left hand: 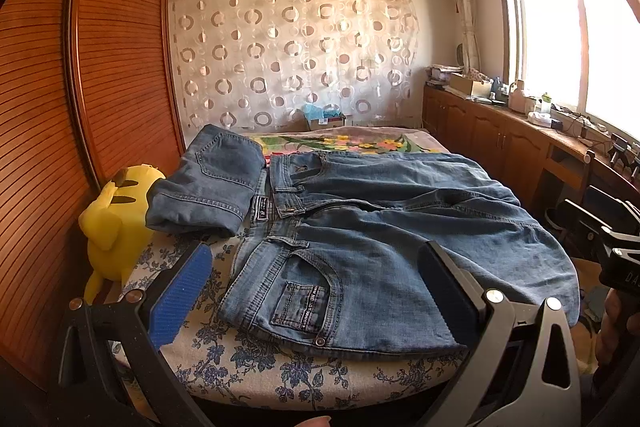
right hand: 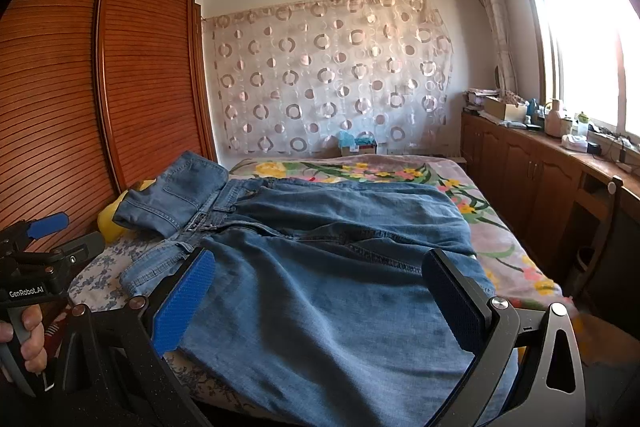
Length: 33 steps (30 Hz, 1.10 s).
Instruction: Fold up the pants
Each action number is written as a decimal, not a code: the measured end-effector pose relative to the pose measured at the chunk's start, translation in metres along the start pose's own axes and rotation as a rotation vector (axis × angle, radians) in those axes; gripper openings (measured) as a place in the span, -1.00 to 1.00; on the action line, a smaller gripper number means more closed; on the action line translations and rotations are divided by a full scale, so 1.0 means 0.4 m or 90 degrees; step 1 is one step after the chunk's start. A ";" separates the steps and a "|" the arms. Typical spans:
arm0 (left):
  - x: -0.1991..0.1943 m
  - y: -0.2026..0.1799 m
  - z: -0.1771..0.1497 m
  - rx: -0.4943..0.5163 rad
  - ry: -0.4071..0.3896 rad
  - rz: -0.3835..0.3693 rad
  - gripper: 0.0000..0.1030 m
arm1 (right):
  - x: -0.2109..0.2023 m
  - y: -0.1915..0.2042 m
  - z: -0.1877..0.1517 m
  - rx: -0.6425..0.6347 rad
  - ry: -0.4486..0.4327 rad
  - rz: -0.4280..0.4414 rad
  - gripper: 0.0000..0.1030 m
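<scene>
A pair of blue jeans [left hand: 380, 227] lies spread flat on the bed, waistband to the left, legs running right; it also shows in the right wrist view [right hand: 320, 267]. A second, folded pair of jeans [left hand: 212, 183] rests at the back left, also in the right wrist view [right hand: 176, 195]. My left gripper [left hand: 316, 291] is open and empty, hovering over the waist and front pocket. My right gripper [right hand: 320, 303] is open and empty, hovering over the legs near the bed's front edge. The left gripper also appears at the left edge of the right wrist view [right hand: 48, 239].
A yellow plush toy [left hand: 116, 227] sits at the bed's left edge beside a wooden wardrobe [left hand: 80, 87]. The floral bedsheet [left hand: 248, 359] shows at the front. A flowered blanket [right hand: 500, 227] covers the right side. Wooden cabinets [right hand: 540, 179] run under the window.
</scene>
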<state>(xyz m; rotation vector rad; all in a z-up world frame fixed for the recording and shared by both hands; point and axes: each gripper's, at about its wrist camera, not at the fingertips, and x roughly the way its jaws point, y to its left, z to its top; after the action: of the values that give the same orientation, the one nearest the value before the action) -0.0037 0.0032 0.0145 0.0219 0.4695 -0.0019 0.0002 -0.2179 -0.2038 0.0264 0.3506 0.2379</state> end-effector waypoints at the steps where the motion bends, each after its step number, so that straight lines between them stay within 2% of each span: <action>1: -0.001 0.001 0.002 0.000 0.000 0.000 0.99 | 0.000 0.000 0.000 0.000 0.000 0.000 1.00; 33: 0.001 0.002 -0.005 0.001 -0.006 0.001 0.99 | -0.006 0.001 0.000 0.000 -0.002 0.003 1.00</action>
<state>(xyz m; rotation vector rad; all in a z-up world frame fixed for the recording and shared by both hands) -0.0042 0.0041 0.0128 0.0243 0.4602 -0.0005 -0.0022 -0.2182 -0.2030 0.0272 0.3469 0.2419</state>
